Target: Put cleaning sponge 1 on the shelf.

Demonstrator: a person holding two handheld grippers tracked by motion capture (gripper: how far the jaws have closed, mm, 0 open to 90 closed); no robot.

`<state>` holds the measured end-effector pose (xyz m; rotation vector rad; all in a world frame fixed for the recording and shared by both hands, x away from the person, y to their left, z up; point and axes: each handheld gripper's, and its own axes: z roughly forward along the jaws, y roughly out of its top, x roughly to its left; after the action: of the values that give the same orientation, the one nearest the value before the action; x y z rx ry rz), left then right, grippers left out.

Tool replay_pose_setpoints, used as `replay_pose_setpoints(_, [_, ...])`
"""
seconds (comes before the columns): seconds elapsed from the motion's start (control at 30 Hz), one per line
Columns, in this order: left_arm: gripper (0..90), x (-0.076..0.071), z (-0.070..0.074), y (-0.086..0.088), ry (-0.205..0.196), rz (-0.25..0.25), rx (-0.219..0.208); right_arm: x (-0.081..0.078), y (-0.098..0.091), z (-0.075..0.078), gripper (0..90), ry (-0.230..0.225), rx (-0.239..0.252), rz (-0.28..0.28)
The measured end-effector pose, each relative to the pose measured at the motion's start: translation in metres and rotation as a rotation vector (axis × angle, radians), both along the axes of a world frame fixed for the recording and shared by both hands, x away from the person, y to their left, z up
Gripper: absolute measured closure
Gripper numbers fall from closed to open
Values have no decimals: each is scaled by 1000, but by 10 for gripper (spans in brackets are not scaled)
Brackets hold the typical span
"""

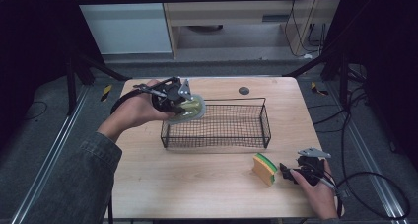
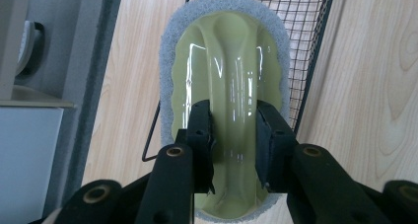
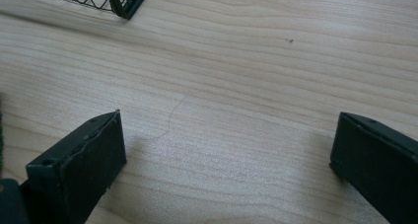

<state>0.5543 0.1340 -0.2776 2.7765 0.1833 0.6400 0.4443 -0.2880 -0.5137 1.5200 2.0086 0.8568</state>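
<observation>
Gripping the green-handled scrubber (image 2: 231,86) by its raised ridge, the left gripper (image 1: 172,98) holds it above the wire basket's (image 1: 266,128) left end, likely for dropping in, while the right gripper (image 1: 288,173), jaws wide and empty, waits beside the sponge (image 1: 264,168) on the table (image 1: 197,179).

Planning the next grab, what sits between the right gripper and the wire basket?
In the high view, a yellow-green sponge sits just before the right gripper; then bare table up to the wire basket.
</observation>
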Motion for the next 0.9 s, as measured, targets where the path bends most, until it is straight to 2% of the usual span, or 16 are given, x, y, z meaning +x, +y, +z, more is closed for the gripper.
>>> replay_pose_setpoints(0.47, [706,5,-4,3,5,4,-4,0,0,0,5,0,0,0])
replay_pose_setpoints(0.9, [706,13,-12,1,-4,2,13,0,0,0,5,0,0,1])
